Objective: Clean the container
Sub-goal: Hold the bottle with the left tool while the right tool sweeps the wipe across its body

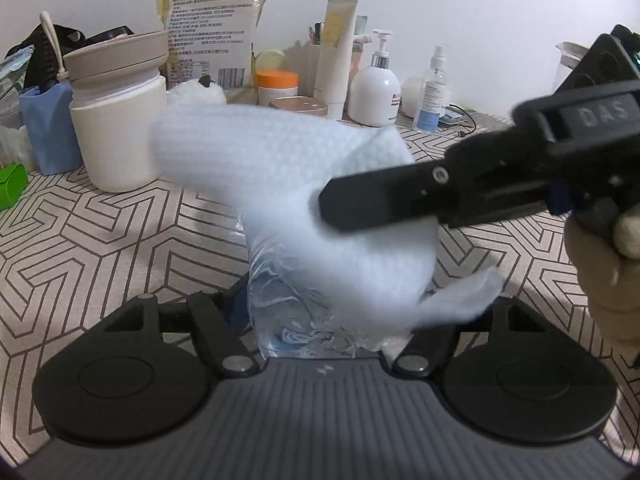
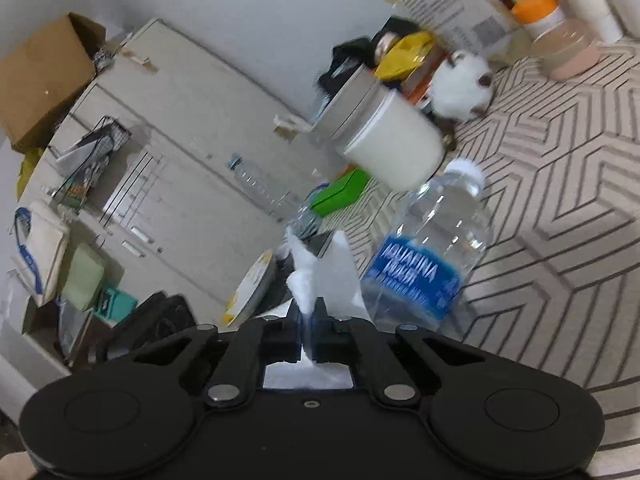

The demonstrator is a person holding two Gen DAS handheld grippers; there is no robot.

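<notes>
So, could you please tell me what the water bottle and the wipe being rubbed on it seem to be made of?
Water bottle: thin clear plastic, glossy, with see-through crinkled walls, a blue printed label and a white cap. Wipe: probably soft nonwoven cloth or paper towel, matte white with an embossed dimpled texture, folding limply in the right gripper.

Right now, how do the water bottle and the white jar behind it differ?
The water bottle is clear plastic with a blue label; the white jar is opaque. The bottle is gripped by the left gripper and draped with the wipe; the jar stands free on the table. Both have closed tops.
</notes>
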